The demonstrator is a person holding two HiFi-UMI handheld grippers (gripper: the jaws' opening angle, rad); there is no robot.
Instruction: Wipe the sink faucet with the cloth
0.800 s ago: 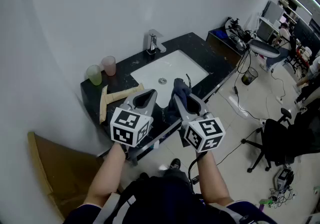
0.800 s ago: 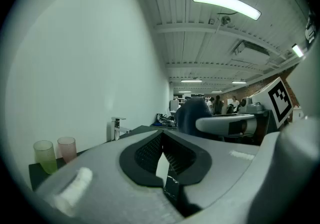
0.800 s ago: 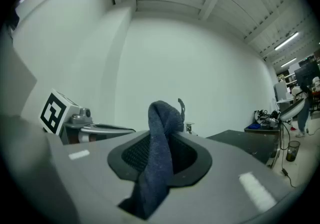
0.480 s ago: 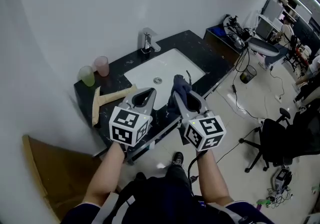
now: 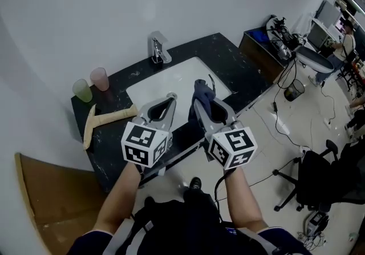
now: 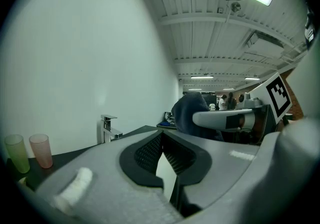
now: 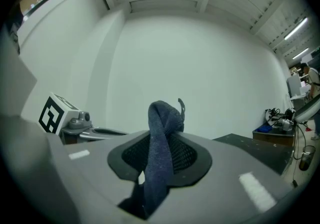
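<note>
A chrome faucet [image 5: 155, 48] stands behind the white sink basin [image 5: 165, 84] in a black counter [image 5: 228, 54]. My right gripper [image 5: 199, 86] hovers over the basin's near edge, shut on a dark blue cloth [image 5: 201, 92]. In the right gripper view the cloth [image 7: 162, 123] stands up between the jaws and hangs below them. My left gripper [image 5: 170, 97] is beside it to the left, shut and holding nothing. In the left gripper view the faucet [image 6: 108, 128] is ahead to the left, well clear of the shut left gripper [image 6: 161, 142], with the cloth [image 6: 190, 113] at right.
A green cup [image 5: 82, 90] and a pink cup [image 5: 100, 78] stand at the counter's left end, with a wooden T-shaped tool [image 5: 101, 120] lying in front of them. Cardboard [image 5: 45, 202] leans at lower left. An office chair [image 5: 311, 174] and a cluttered desk [image 5: 282, 34] are at right.
The counter and faucet have slid leftward in the head view. Both grippers keep their places in the picture, side by side, the right one still holding the cloth.
</note>
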